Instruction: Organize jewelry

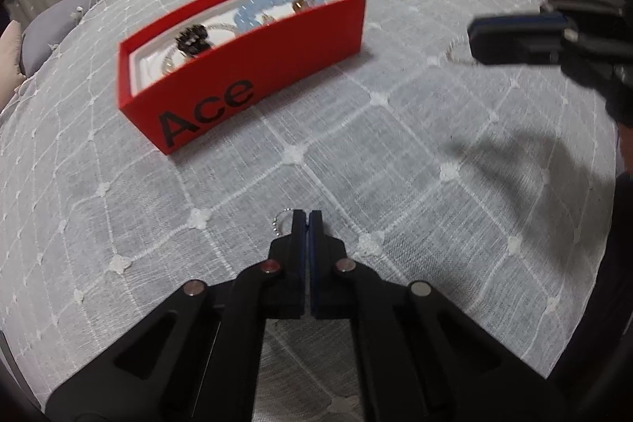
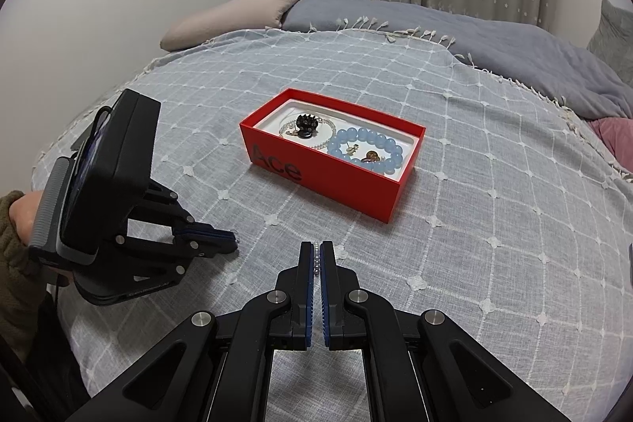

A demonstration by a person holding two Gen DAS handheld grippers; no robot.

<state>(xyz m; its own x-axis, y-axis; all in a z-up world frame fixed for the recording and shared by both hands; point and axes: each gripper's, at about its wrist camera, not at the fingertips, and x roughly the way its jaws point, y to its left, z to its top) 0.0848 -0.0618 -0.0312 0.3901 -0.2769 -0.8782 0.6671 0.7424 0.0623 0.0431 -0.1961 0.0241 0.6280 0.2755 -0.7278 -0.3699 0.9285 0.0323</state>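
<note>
We're working over the bed with its grey checked blanket (image 2: 474, 184). Our left claw (image 1: 304, 220) is pinching a little silver ball chain (image 1: 281, 220), with the links poking out at 9 o'clock of the tips. Our right claw (image 2: 316, 252) is squeezing a thin beaded strand (image 2: 317, 258) between its pads. The red box (image 2: 328, 180) is sitting at 12 o'clock from the right claw, carrying a blue bead bracelet (image 2: 372, 149) and a black flower piece (image 2: 306, 124).

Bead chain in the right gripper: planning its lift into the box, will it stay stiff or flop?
Probably floppy: the bead chain is tiny linked beads. Likely light. It may slip from the right gripper, pinched only thinly.
</note>
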